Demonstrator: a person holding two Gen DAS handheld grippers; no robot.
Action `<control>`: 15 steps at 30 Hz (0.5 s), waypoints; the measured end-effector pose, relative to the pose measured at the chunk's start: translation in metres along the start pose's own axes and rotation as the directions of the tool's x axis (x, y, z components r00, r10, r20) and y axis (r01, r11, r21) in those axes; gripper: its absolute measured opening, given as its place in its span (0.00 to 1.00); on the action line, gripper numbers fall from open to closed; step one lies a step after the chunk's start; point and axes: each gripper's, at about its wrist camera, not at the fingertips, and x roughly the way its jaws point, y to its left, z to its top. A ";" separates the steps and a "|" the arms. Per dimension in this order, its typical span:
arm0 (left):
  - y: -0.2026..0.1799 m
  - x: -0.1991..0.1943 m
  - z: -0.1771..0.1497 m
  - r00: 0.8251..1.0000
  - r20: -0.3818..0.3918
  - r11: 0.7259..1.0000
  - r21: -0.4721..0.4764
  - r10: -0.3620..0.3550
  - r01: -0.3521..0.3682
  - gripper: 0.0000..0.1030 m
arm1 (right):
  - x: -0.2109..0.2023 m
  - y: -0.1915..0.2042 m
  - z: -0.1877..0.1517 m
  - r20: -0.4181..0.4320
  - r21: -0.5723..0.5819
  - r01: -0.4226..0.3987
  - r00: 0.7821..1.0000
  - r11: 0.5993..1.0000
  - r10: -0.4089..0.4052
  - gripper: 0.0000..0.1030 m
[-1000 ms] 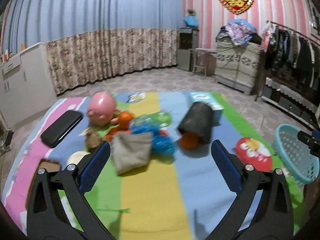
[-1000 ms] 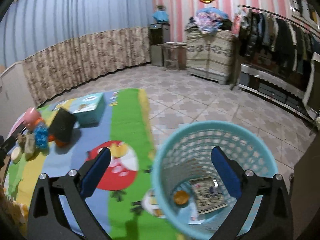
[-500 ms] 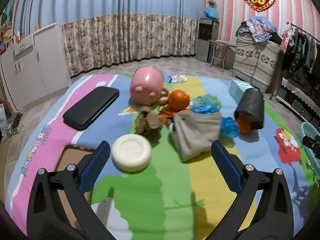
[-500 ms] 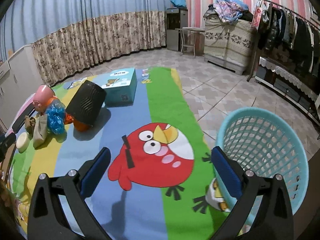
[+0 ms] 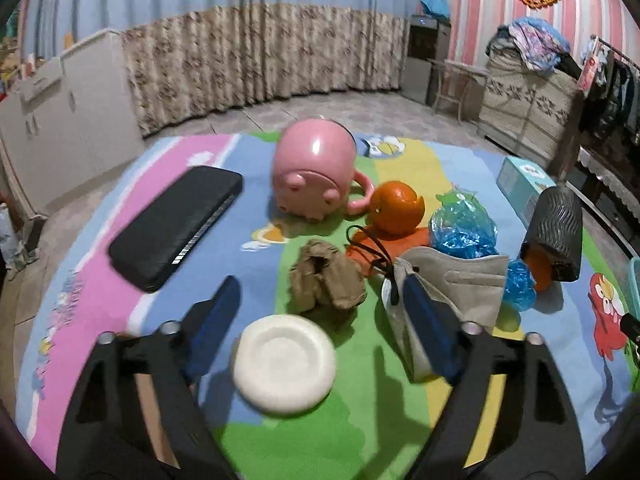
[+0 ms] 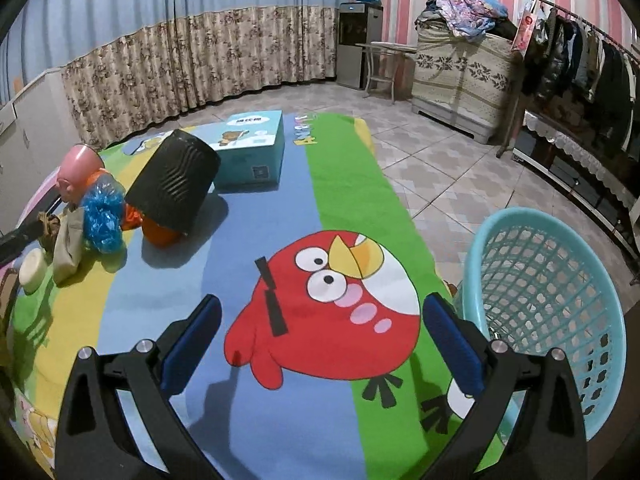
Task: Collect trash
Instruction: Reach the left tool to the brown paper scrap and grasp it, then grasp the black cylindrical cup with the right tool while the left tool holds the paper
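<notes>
My left gripper (image 5: 320, 300) is open and empty, low over the mat, with a white round lid (image 5: 284, 364) between its fingers and a crumpled brown paper (image 5: 326, 280) just beyond. A grey face mask (image 5: 448, 280), blue plastic wrap (image 5: 464, 228) and an orange (image 5: 396, 208) lie to the right. My right gripper (image 6: 320, 324) is open and empty above the red bird print, with the teal trash basket (image 6: 552, 312) at its right. The trash pile also shows far left in the right wrist view (image 6: 92, 220).
A pink piggy mug (image 5: 314, 170), a black flat case (image 5: 176, 224), a black tipped-over cup (image 5: 556, 232) and a teal box (image 6: 252, 144) sit on the striped play mat (image 5: 360, 420). Tiled floor, cabinets and a clothes rack surround the mat.
My left gripper moved forward and down toward the white lid and brown paper. My right gripper swung left away from above the basket and settled over the bird print.
</notes>
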 end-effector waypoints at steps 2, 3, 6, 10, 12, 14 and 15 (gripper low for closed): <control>0.000 0.013 0.001 1.000 -0.023 1.000 0.006 -0.005 0.005 0.64 | 0.002 0.003 0.004 0.002 0.008 -0.014 1.000 1.000 0.014 0.96; 0.000 0.016 0.002 0.999 -0.030 1.000 0.004 -0.017 0.017 0.55 | 0.002 0.003 0.007 0.001 0.011 -0.022 1.000 1.000 0.022 0.96; 0.005 0.026 0.002 0.997 -0.056 0.999 -0.012 -0.050 0.050 0.43 | 0.009 0.014 0.018 -0.004 0.003 -0.054 0.999 0.999 0.054 0.96; 0.014 0.019 0.002 0.998 -0.022 0.997 -0.043 -0.059 0.058 0.42 | 0.015 0.035 0.041 0.004 -0.026 -0.087 0.996 0.996 0.087 0.96; 0.016 0.011 0.004 0.999 0.013 0.999 -0.030 -0.037 0.038 0.42 | 0.017 0.043 0.052 0.008 -0.024 -0.110 0.994 0.994 0.111 0.96; 0.016 0.003 0.006 0.999 0.038 0.999 -0.023 -0.034 0.035 0.42 | 0.021 0.053 0.064 0.006 -0.029 -0.130 0.991 0.991 0.131 0.96; 0.016 0.000 0.007 0.998 0.046 0.999 -0.016 -0.030 0.031 0.42 | 0.025 0.058 0.072 -0.001 -0.030 -0.130 0.991 0.991 0.130 0.96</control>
